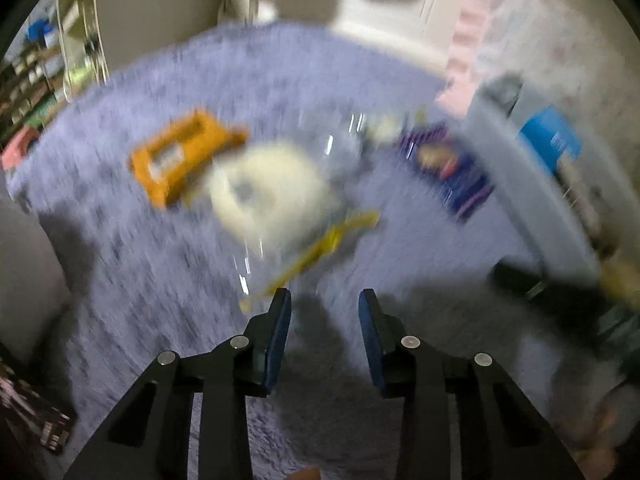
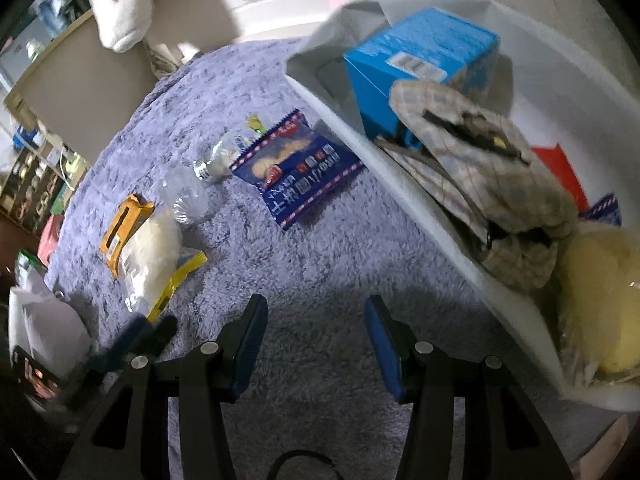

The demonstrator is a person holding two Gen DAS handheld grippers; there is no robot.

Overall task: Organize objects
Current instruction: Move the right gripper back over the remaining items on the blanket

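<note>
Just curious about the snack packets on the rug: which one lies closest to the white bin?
The dark blue packet with the red-and-white striped edge; it lies beside the white bin. The orange packet and yellow packet lie farther away.

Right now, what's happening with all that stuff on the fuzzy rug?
A person is tidying up with a gripper in each hand. Snacks lie scattered on the purple shaggy rug: a dark blue snack packet, an orange flat packet, a clear bag of pale white snack and a clear plastic bottle. The white plastic bin already holds a blue cardboard box. The left gripper hovers near the clear bag, and the right gripper is empty.
</note>
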